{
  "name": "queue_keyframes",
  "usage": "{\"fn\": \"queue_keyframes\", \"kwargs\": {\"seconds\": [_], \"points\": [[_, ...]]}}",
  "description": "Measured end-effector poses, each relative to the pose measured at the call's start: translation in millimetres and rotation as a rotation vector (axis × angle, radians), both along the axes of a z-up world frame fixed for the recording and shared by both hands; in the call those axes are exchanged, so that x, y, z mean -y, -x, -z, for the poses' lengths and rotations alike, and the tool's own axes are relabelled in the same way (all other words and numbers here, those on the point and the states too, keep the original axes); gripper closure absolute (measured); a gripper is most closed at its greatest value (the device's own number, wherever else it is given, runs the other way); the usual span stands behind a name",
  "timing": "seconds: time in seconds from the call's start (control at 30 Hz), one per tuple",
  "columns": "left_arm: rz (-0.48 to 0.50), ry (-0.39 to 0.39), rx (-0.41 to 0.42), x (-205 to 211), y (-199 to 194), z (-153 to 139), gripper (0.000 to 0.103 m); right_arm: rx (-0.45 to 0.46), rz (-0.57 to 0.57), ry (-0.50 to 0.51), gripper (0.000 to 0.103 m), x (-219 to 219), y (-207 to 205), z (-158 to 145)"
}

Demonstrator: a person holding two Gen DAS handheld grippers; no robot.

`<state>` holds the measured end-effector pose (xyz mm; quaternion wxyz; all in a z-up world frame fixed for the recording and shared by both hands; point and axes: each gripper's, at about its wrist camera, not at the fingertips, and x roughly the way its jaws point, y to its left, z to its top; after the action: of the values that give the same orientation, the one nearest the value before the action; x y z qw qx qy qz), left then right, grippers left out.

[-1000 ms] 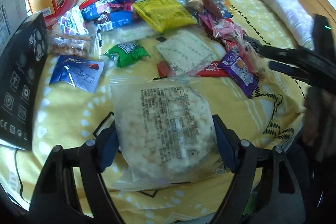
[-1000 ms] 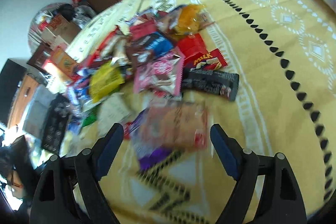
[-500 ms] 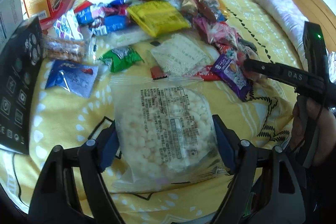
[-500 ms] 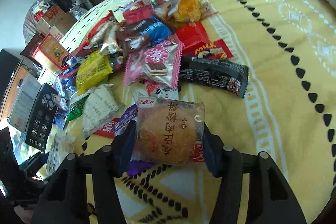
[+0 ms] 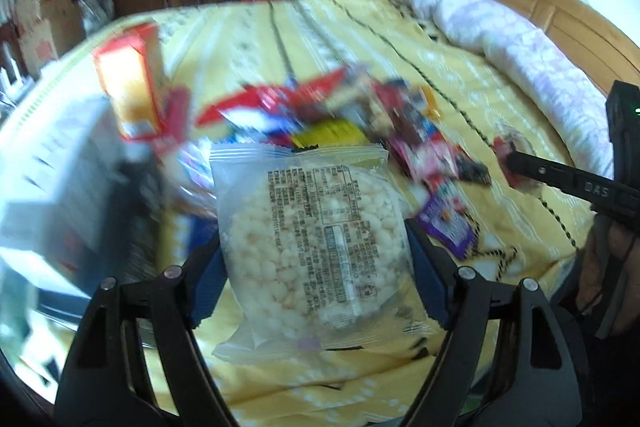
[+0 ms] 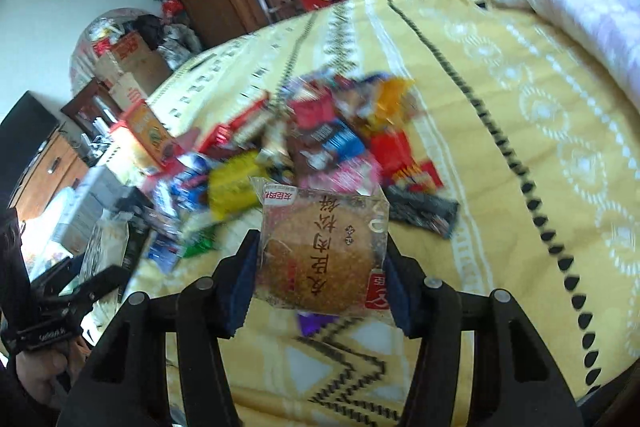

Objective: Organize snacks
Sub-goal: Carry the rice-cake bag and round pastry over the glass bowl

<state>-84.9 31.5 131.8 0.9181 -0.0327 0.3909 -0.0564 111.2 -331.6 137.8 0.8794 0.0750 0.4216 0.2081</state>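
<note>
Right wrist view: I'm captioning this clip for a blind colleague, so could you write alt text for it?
The right gripper grips a clear-wrapped round brown cake between its jaws, raised above a yellow patterned bedspread. Behind it lies a blurred heap of colourful snack packets, with cluttered boxes and wooden furniture beyond.

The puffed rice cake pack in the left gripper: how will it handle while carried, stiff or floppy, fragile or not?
The rice cake pack probably carries stiffly: its round disc spans the left gripper. Its loose clear film edges look floppy and perhaps slippery. The puffed grains suggest it is light and may crack if squeezed harder.
</note>
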Motion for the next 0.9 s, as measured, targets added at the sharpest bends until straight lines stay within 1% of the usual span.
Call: {"fn": "queue_keyframes", "kwargs": {"seconds": [0.17, 0.27, 0.43, 0.6, 0.7, 0.77, 0.9], "points": [[-0.083, -0.056, 0.073, -36.4, 13.5, -27.7, 0.022, 0.076, -0.085, -0.019, 0.043, -38.5, 4.7, -37.8], [-0.139, -0.065, 0.101, -60.2, 21.7, -39.3, 0.022, 0.118, -0.149, -0.025, 0.043, -69.4, 7.2, -59.6], [-0.241, -0.072, 0.144, -110.0, 38.4, -57.8, 0.022, 0.176, -0.267, -0.03, 0.043, -133.4, 13.8, -92.3], [-0.335, -0.074, 0.178, -151.4, 60.9, -72.6, 0.022, 0.214, -0.4, -0.042, 0.043, -204.5, 29.4, -117.0], [-0.387, -0.074, 0.192, -176.4, 71.0, -79.4, 0.022, 0.222, -0.472, -0.056, 0.043, -243.1, 40.5, -126.4], [-0.413, -0.073, 0.197, -188.2, 72.6, -79.8, 0.022, 0.228, -0.525, -0.065, 0.043, -272.1, 50.2, -132.5], [-0.495, -0.041, 0.205, -225.7, 87.1, -80.3, 0.022, 0.219, -0.634, -0.084, 0.043, -333.3, 70.4, -141.6]]}}
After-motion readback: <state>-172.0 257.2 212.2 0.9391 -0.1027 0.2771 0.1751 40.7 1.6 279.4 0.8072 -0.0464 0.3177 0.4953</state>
